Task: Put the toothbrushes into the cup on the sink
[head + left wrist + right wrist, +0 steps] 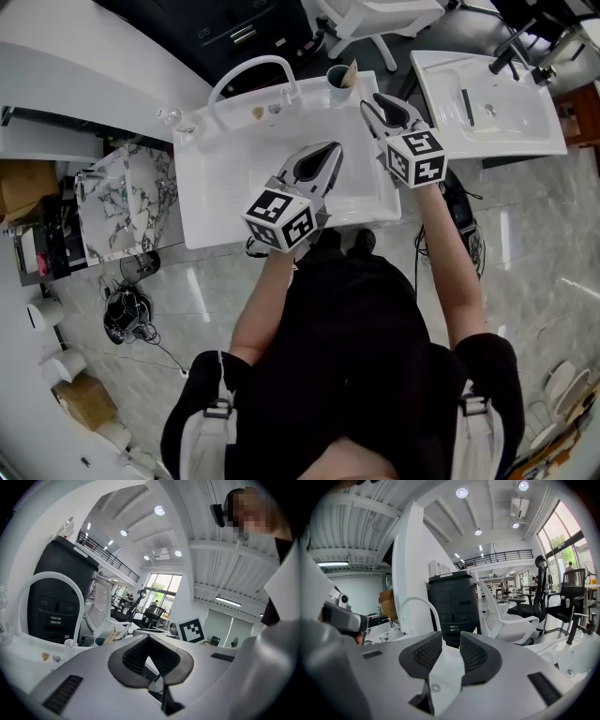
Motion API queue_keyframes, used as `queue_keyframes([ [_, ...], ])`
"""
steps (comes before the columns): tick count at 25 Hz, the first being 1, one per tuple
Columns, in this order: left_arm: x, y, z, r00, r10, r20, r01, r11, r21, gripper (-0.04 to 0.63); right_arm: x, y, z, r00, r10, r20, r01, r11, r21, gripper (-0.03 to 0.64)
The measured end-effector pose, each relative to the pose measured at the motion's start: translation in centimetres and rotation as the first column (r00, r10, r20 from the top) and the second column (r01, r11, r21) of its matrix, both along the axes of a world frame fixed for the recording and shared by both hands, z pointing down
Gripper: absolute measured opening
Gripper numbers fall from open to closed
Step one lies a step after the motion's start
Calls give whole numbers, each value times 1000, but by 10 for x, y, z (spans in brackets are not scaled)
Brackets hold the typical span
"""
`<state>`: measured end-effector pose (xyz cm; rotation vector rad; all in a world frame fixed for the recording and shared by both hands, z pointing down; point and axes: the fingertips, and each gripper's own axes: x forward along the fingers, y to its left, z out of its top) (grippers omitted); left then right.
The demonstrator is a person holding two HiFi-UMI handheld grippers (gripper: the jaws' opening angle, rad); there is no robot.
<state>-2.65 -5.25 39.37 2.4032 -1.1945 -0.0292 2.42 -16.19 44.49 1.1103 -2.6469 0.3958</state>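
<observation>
Glossy floor tiles surround a white sink [246,183] with an arched white faucet [251,67] at its back edge. A second white sink [487,98] stands well apart to the right.

The dark cup [338,87] sits on the sink's back right corner. The toothbrushes [352,73] stand in it, their pale handles leaning out toward the right.

The left gripper [332,149] hovers over the basin, pointing toward the cup. In the left gripper view its jaws meet at the tips with nothing between them, and the cup [99,641] shows beyond them to the left.

The right gripper [373,101] is just beside the cup, on its right and a little nearer the person. In the right gripper view its jaws [450,645] stand a narrow gap apart and hold nothing; only white sink surface shows through the gap.
</observation>
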Motion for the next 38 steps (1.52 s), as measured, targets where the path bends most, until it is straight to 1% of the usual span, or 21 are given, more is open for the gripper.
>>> queue_keyframes([
  [5, 5, 8, 1, 1000, -7, 1, 7, 1000, 1, 8, 5, 13, 2, 1000, 1, 19, -1, 1000, -10, 109],
  [9, 8, 12, 1, 1000, -9, -1, 9, 1000, 0, 8, 8, 24, 2, 1000, -10, 14, 10, 1000, -13, 107],
  [21, 20, 18, 3, 1000, -13, 3, 13, 1000, -8, 8, 26, 57, -18, 995, -13, 98, 13, 1000, 3, 107],
  [26, 23, 19, 4, 1000, -14, 4, 14, 1000, -11, 8, 34, 65, -15, 993, -6, 116, 7, 1000, -5, 85],
  [31, 27, 21, 6, 1000, -13, 5, 13, 1000, -17, 8, 39, 69, -14, 993, -9, 121, 10, 1000, -13, 79],
  [34, 29, 23, 7, 1000, -10, 7, 10, 1000, -16, 8, 42, 70, -14, 993, -3, 116, 5, 1000, -17, 53],
  [38, 29, 22, 6, 1000, -14, 7, 14, 1000, -16, 8, 44, 72, -17, 992, 10, 124, -8, 1000, -17, 44],
])
